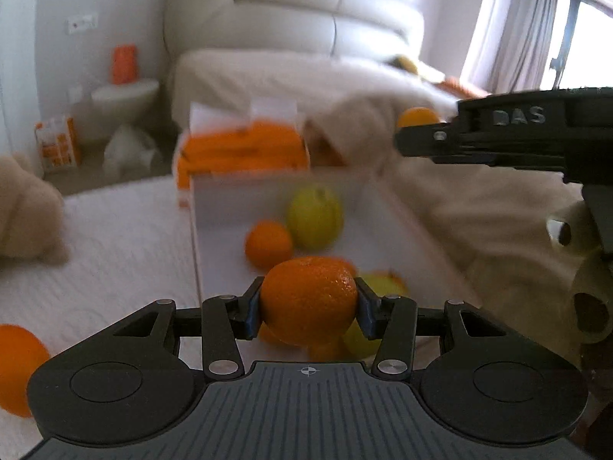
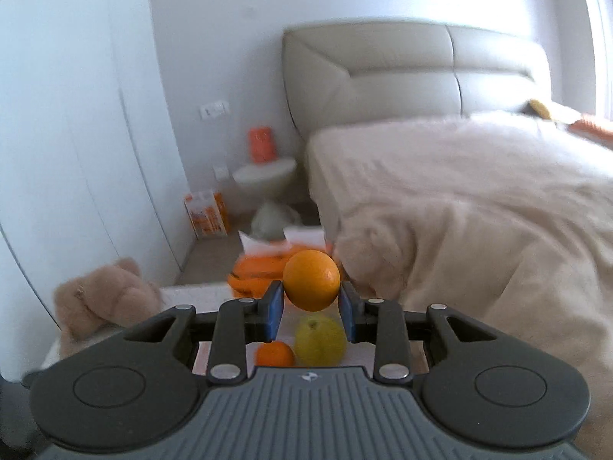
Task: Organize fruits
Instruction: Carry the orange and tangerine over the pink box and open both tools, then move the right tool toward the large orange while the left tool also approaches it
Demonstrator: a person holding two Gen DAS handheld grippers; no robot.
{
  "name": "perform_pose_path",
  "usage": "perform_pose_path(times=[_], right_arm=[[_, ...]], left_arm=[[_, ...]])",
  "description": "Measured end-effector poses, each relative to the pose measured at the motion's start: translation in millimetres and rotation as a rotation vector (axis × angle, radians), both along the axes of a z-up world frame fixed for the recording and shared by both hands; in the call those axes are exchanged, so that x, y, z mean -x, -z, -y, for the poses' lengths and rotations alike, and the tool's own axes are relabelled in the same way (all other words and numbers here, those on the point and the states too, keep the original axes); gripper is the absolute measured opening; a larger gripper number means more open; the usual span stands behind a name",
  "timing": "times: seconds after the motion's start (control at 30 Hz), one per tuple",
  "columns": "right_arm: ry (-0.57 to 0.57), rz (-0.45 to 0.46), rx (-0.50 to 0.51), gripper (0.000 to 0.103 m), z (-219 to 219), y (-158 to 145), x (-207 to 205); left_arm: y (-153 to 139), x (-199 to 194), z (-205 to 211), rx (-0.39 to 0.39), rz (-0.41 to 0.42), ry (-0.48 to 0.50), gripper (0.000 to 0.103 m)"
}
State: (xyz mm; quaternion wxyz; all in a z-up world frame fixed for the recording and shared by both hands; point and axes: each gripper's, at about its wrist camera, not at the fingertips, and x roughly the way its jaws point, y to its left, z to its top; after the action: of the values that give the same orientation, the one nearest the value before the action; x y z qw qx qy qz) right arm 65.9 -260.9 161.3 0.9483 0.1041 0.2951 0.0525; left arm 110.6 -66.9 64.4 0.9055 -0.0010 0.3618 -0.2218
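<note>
Both tools loaded over the white box (image 1: 214, 230): left tool (image 1: 308, 304) clamps an orange (image 1: 308, 299), right tool (image 2: 311, 303) clamps a second orange (image 2: 311, 285); likely firm, round, slightly slick, so pinch across the equator, moderate squeeze.

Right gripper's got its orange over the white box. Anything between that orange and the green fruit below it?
Nothing: in the right wrist view only open air separates the held orange from the green fruit in the white box.
</note>
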Motion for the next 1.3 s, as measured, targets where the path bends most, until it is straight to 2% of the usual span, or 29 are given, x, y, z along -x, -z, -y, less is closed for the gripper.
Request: perform_pose_path(times=[0.17,0.23,0.3,0.47,0.5,0.53,0.67,0.73,0.8,0.83,1.07,1.3], right_arm=[[-0.010,-0.110,0.013,0.031,-9.3,49.9,-16.2],[-0.008,-0.137,0.027,0.031,-13.6,63.9,-21.0],[-0.006,-0.157,0.028,0.031,-15.4,70.7,-20.8],[0.001,-0.210,0.034,0.031,-15.8,83.3,-25.5],[0.003,-0.218,0.043,0.032,-16.8,85.2,-26.1],[0.004,-0.227,0.049,0.038,-18.5,86.9,-26.1],[0.013,-0.221,0.057,0.044,-20.0,86.2,-21.0],[0.013,-0.211,0.044,0.057,-20.8,83.5,-18.6],[0.018,-0.194,0.029,0.062,-19.9,79.6,-14.5],[0.022,-0.185,0.030,0.062,-20.8,77.5,-12.9],[0.031,-0.115,0.094,0.066,-33.8,60.5,1.8],[-0.043,-0.080,0.136,0.069,-61.8,51.1,12.5]], left_arm=[[16.7,-3.2,6.0,-0.040,-0.001,-0.015,0.052],[22.6,-6.1,10.0,-0.087,-0.015,-0.012,0.053],[22.8,-4.2,15.1,-0.137,0.013,0.018,0.054],[21.4,3.2,9.8,-0.109,0.019,0.000,0.053],[20.8,5.9,8.5,-0.110,0.022,0.003,0.054],[20.2,9.4,7.4,-0.116,0.032,0.005,0.054],[11.9,21.7,-5.2,-0.099,0.080,-0.024,0.051],[6.1,25.8,-15.1,-0.063,0.096,-0.036,0.051],[1.8,31.2,-25.7,-0.040,0.114,-0.052,0.051],[0.3,33.6,-31.1,-0.025,0.120,-0.057,0.048],[-2.6,50.1,-83.6,0.036,0.141,-0.162,0.048],[-3.1,67.5,-146.9,0.054,0.183,-0.358,0.048]])
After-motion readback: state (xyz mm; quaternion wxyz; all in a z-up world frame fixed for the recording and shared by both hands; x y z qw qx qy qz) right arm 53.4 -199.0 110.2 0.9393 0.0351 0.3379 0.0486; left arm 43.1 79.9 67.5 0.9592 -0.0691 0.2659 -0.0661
